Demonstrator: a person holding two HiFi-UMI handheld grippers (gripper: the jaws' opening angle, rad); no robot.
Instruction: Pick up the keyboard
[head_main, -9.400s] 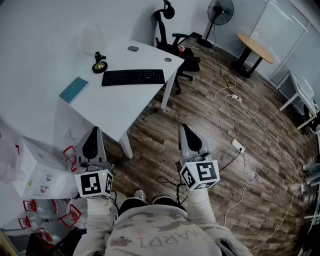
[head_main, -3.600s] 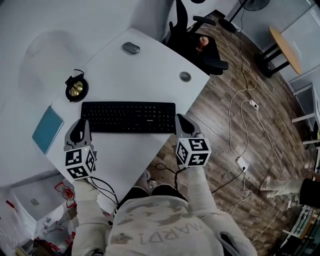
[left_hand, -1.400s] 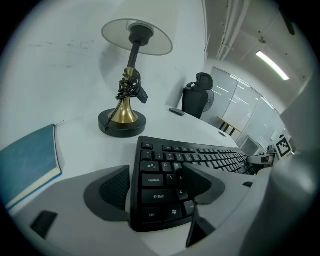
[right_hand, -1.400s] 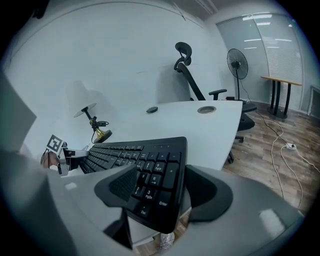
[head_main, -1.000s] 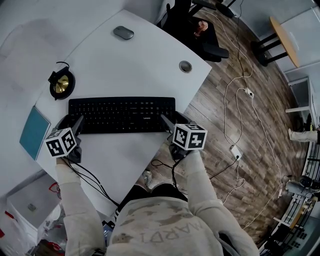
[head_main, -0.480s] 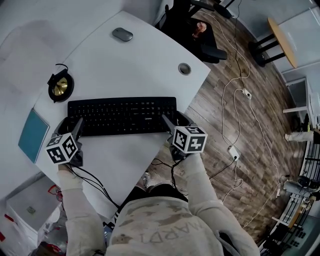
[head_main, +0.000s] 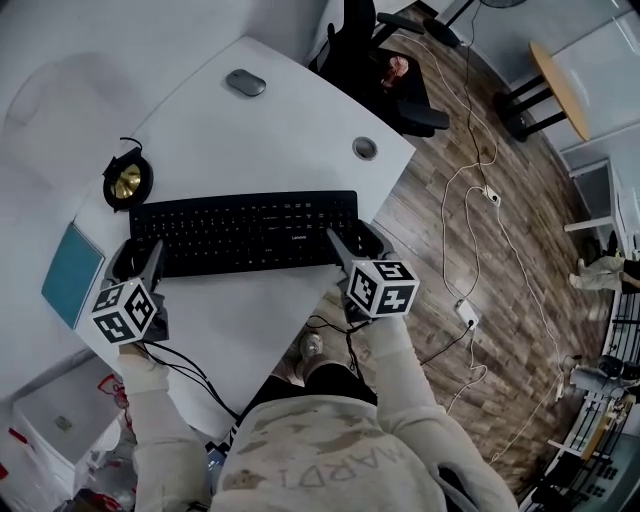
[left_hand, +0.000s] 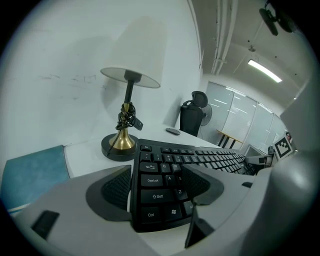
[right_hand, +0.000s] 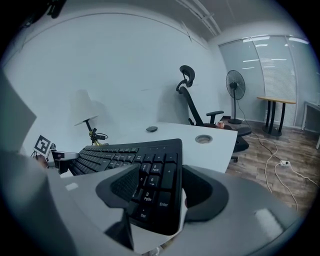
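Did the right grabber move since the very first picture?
Yes. The right gripper went forward from over the wood floor to the white desk, and its jaws now close on the keyboard at its right end.

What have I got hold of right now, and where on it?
The keyboard, by its two short ends: the left gripper clamps the Ctrl-key end, the right gripper the number-pad end.

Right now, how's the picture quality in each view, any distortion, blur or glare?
Head view: wide-angle bend in the desk edges, dim bluish light, keyboard sharp. Left gripper view: fisheye circle with black corners, key legends legible, jaws near the lens soft, ceiling light strip bright. Right gripper view: same fisheye curve, number-pad keys readable, glass wall washed pale.
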